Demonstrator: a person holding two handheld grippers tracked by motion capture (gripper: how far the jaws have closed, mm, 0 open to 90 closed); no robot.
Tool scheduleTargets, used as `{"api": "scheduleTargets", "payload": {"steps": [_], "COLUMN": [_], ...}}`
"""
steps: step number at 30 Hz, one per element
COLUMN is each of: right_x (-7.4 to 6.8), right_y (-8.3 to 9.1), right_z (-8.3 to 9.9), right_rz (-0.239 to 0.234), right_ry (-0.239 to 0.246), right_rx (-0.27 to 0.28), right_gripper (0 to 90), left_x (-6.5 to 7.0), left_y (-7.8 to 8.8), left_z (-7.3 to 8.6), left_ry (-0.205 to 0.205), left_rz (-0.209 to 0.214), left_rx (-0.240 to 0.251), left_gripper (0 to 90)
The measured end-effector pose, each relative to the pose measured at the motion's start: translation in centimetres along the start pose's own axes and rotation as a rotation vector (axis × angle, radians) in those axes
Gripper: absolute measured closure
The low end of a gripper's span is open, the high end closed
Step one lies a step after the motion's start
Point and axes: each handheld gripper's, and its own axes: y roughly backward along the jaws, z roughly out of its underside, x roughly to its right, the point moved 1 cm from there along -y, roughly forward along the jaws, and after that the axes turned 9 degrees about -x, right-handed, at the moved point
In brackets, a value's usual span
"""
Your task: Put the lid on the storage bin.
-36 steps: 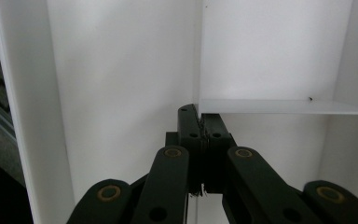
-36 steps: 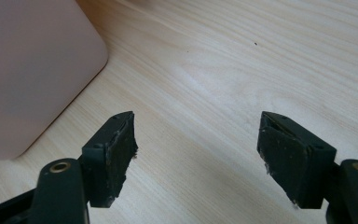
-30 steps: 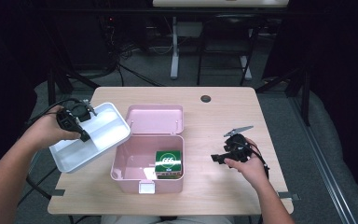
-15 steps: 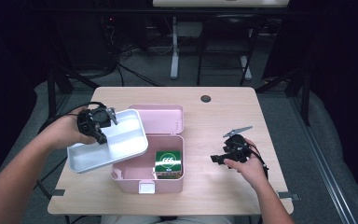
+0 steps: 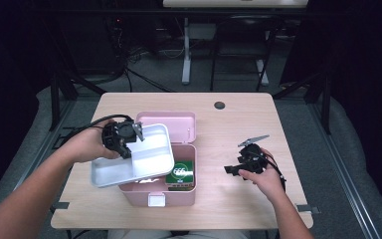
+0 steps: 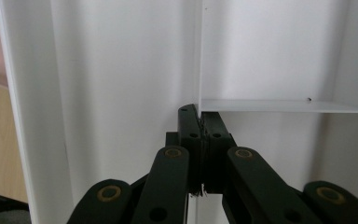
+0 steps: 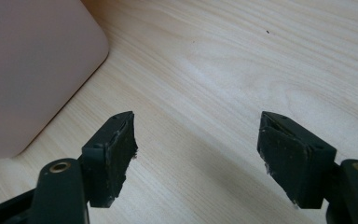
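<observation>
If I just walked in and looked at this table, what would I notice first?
Probably the white tray held in the air over the open pink box in the middle of the wooden table. The left gripper has its jaws pinched shut on the tray's thin divider wall. Next comes the green packet inside the box, and the right gripper resting with open jaws on the table beside it.

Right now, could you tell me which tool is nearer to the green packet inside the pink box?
Left. The left tool holds the white tray just above the green packet; the right tool rests open on the table, right of the pink box.
</observation>
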Motion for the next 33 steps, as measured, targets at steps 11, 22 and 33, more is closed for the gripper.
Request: {"api": "scheduleTargets", "payload": {"steps": [11, 22, 33], "right_x": [0.0, 0.3, 0.3], "right_y": [0.0, 0.1, -0.1], "right_z": [0.0, 0.0, 0.1], "right_rz": [-0.003, -0.005, -0.011], "right_ry": [0.000, -0.012, -0.015], "right_rx": [0.005, 0.025, 0.014], "right_gripper": [27.5, 27.6, 27.5], "left_x": [0.8, 1.5, 2.2], "left_y": [-0.8, -1.0, -1.8], "left_z": [-2.9, -5.3, -6.4], "left_ry": [-0.069, -0.122, -0.156], "left_rz": [-0.003, -0.009, -0.008], "left_rx": [0.012, 0.007, 0.013], "left_gripper": [89.2, 89.3, 89.2]}}
